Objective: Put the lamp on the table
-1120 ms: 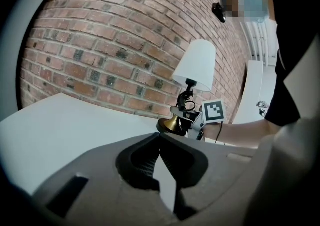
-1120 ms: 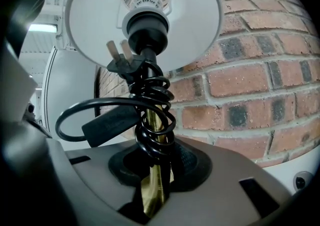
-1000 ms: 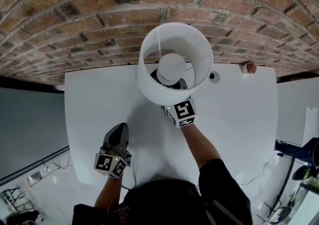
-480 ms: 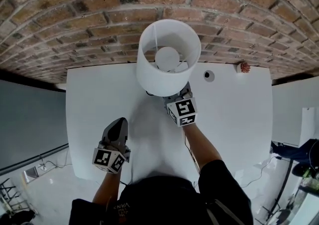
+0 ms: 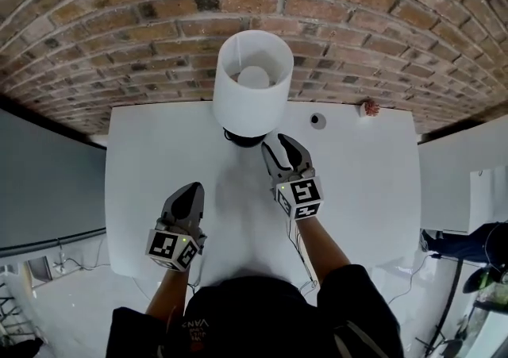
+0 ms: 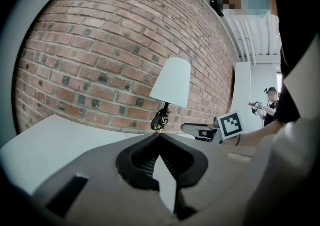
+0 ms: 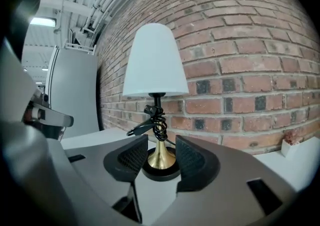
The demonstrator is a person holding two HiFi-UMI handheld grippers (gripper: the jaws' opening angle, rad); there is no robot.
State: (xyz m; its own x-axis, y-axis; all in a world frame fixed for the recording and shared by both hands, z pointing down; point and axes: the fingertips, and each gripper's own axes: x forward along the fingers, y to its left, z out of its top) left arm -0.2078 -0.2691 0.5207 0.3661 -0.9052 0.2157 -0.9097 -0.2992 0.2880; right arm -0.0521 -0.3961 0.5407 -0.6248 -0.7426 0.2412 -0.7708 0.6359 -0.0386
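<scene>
The lamp [image 5: 246, 82] has a white shade, a brass stem wound with black cord, and a black base. It stands upright on the white table [image 5: 143, 190] close to the brick wall. My right gripper [image 5: 279, 142] hovers just in front of the lamp's base [image 7: 161, 162], apart from it. Its jaws stand wide and are closing, with nothing between them. My left gripper [image 5: 188, 194] is shut and empty over the front left of the table. In the left gripper view the lamp [image 6: 171, 83] stands beyond the left gripper [image 6: 160, 137].
A small round dark object [image 5: 317, 120] lies on the table to the right of the lamp. A small reddish thing [image 5: 367, 108] sits at the back right corner. The brick wall [image 5: 119, 15] runs right behind the table. A person [image 6: 270, 102] stands far off.
My right gripper has let go of the lamp and drawn back toward me with its jaws apart. The lamp now stands alone on the table. The left gripper has hardly moved.
</scene>
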